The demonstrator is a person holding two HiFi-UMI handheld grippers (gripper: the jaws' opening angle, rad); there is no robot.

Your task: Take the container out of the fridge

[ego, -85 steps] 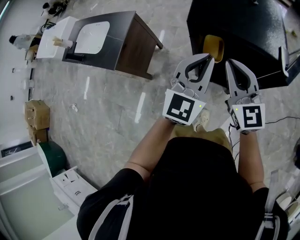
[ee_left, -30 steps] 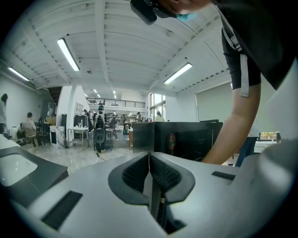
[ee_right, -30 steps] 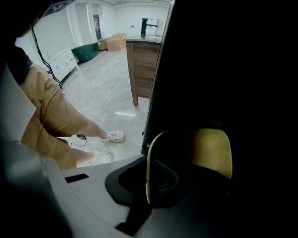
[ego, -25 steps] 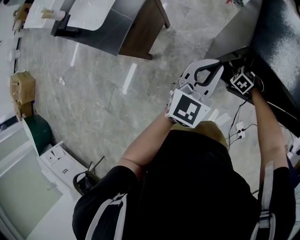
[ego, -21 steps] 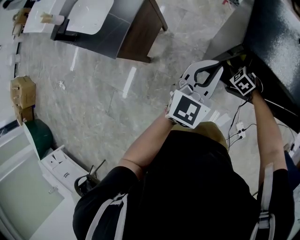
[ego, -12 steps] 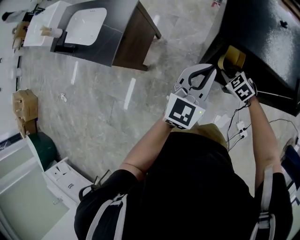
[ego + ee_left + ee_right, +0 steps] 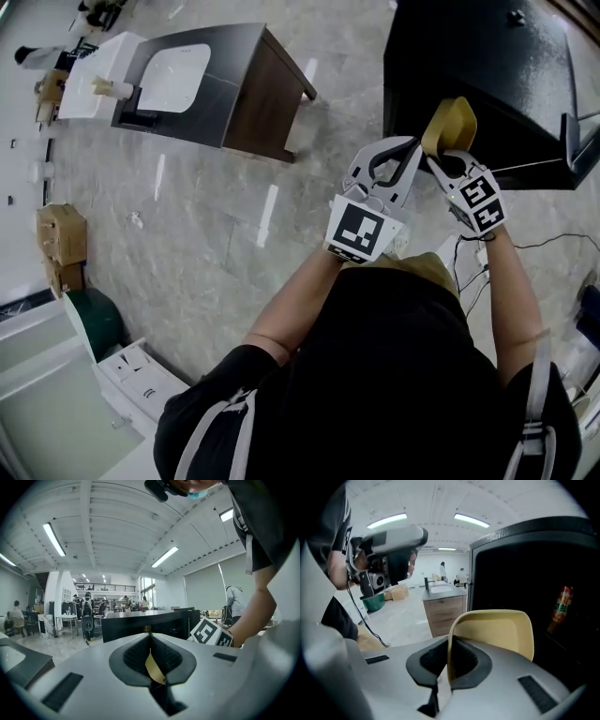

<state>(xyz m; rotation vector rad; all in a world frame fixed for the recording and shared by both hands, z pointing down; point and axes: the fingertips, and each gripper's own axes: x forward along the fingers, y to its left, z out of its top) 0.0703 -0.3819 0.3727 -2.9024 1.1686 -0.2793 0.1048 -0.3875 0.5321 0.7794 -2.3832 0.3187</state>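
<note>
Yellow container (image 7: 497, 632), rim clamped between the right gripper (image 7: 449, 643) jaws.

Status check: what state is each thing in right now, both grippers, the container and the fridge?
Right gripper: shut on the container's rim.
Left gripper: shut, with only a thin yellowish sliver between the jaws, which I cannot identify.
Container: yellow, looks empty, held up in front of the fridge opening.
Fridge: open, dark inside.
Bottle: upright inside the fridge.
</note>
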